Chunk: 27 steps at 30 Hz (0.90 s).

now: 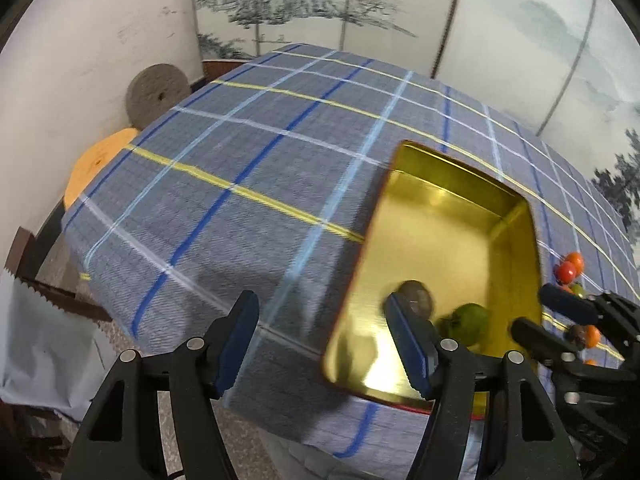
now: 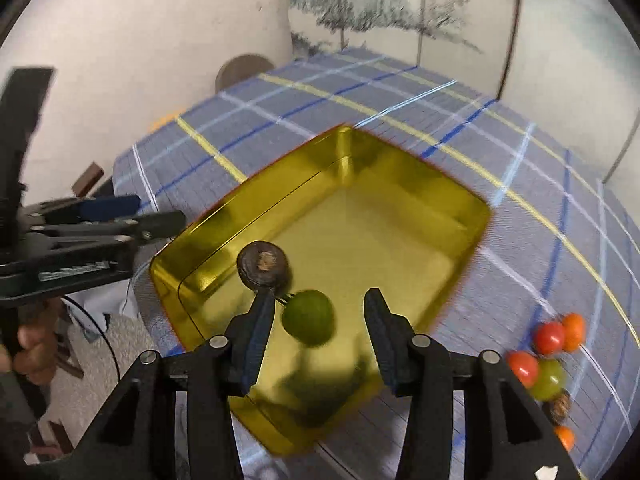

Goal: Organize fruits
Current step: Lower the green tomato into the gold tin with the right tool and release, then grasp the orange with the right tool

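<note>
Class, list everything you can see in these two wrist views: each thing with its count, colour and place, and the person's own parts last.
tin tray: one, gold, on the tablecloth.
green fruit: one, in the tray, between the right claw's fingers, untouched.
dark brown fruit: one, in the tray, beside the green one.
loose fruit pile: several, red, orange, green and brown, on the cloth right of the tray.
tablecloth: one, blue-grey plaid.
stone disc: one, grey, against the wall.
orange disc: one, below the table edge.
painted screen: behind the table.
left claw: black, blue pads, open.
right claw: black, open.
hand: one, lower left.
</note>
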Each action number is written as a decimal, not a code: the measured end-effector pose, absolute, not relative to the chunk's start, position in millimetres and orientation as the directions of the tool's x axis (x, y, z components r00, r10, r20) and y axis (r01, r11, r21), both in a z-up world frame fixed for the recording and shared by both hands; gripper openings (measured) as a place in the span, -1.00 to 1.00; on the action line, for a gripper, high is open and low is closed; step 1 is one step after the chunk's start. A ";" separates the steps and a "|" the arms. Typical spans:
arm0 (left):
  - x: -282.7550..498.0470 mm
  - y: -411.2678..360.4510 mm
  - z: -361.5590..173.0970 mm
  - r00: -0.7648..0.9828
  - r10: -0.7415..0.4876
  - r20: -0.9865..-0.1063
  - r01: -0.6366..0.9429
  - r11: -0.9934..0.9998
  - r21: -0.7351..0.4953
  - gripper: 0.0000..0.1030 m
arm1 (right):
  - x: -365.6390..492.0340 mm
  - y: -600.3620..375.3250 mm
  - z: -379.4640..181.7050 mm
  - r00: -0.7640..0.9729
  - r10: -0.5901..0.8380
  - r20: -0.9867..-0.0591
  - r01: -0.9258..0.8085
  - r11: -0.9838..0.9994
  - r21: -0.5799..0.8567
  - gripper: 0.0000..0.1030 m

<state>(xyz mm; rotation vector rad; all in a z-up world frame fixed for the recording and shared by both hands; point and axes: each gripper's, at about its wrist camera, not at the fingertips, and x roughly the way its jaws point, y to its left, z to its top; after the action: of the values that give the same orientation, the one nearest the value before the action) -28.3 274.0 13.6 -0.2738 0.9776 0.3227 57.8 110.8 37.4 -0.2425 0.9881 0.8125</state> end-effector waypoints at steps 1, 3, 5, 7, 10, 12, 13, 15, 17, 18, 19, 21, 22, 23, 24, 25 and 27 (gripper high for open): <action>-26.1 266.2 14.9 0.525 0.129 -0.841 -0.367 0.926 -0.087 0.29 | 57.0 100.6 41.6 0.306 0.498 -0.812 -0.695 0.699 0.167 -0.13; -22.9 254.5 17.6 0.533 0.110 -0.839 -0.338 0.937 -0.092 0.29 | 56.5 75.3 47.8 0.339 0.492 -0.802 -0.663 0.730 0.167 -0.13; -18.8 239.7 20.7 0.544 0.087 -0.835 -0.301 0.949 -0.098 0.30 | 57.6 48.2 50.8 0.372 0.471 -0.800 -0.621 0.767 0.164 -0.13; -14.4 223.4 22.5 0.551 0.060 -0.833 -0.261 0.960 -0.103 0.30 | 58.3 17.5 51.6 0.411 0.430 -0.804 -0.566 0.811 0.145 -0.13; -8.6 197.2 23.0 0.553 0.021 -0.833 -0.199 0.974 -0.108 0.30 | 56.3 -24.3 47.3 0.439 0.369 -0.819 -0.492 0.861 0.125 -0.13; -5.6 181.2 22.7 0.552 -0.003 -0.834 -0.164 0.980 -0.112 0.30 | 50.7 -48.8 42.9 0.444 0.337 -0.830 -0.447 0.886 0.121 -0.13; -4.1 172.3 22.5 0.551 -0.015 -0.834 -0.145 0.983 -0.113 0.30 | 47.1 -61.2 40.3 0.445 0.324 -0.835 -0.425 0.897 0.122 -0.13; -0.8 155.3 22.2 0.549 -0.039 -0.835 -0.111 0.987 -0.119 0.30 | 39.8 -82.5 32.5 0.442 0.301 -0.845 -0.377 0.917 0.129 -0.13; 1.7 144.3 21.0 0.543 -0.057 -0.838 -0.091 0.988 -0.127 0.30 | 33.8 -99.7 22.2 0.427 0.293 -0.856 -0.341 0.928 0.148 -0.13; 3.3 138.4 20.1 0.539 -0.066 -0.840 -0.081 0.988 -0.130 0.30 | 31.7 -104.4 18.2 0.421 0.291 -0.859 -0.327 0.932 0.156 -0.13; 4.9 130.7 19.2 0.535 -0.075 -0.842 -0.068 0.989 -0.131 0.30 | 29.4 -109.1 13.1 0.413 0.291 -0.863 -0.313 0.935 0.165 -0.13; 6.6 118.3 17.2 0.527 -0.083 -0.846 -0.045 0.991 -0.126 0.30 | 26.1 -113.2 4.2 0.398 0.290 -0.871 -0.301 0.937 0.174 -0.12; 7.2 111.7 15.7 0.522 -0.089 -0.848 -0.032 0.992 -0.124 0.30 | 25.1 -114.2 0.0 0.392 0.288 -0.874 -0.296 0.939 0.177 -0.12; 7.6 106.4 14.5 0.519 -0.095 -0.850 -0.020 0.992 -0.124 0.30 | 23.8 -114.2 -3.4 0.385 0.290 -0.876 -0.294 0.939 0.181 -0.12; 8.3 100.8 12.8 0.514 -0.099 -0.852 -0.008 0.993 -0.121 0.30 | 22.9 -114.3 -6.5 0.380 0.293 -0.878 -0.296 0.937 0.185 -0.12; 9.0 96.3 10.7 0.509 -0.099 -0.855 0.001 0.993 -0.115 0.30 | 22.6 -113.9 -8.9 0.376 0.295 -0.878 -0.298 0.936 0.186 -0.11; 10.6 87.9 6.4 0.498 -0.103 -0.861 0.015 0.994 -0.111 0.30 | 24.2 -112.6 -13.5 0.370 0.295 -0.881 -0.302 0.935 0.186 -0.11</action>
<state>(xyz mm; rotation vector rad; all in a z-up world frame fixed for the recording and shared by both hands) 10.6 87.9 6.4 -0.0927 1.0478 -0.0714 24.2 -112.6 -13.5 -0.0070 1.1286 0.3830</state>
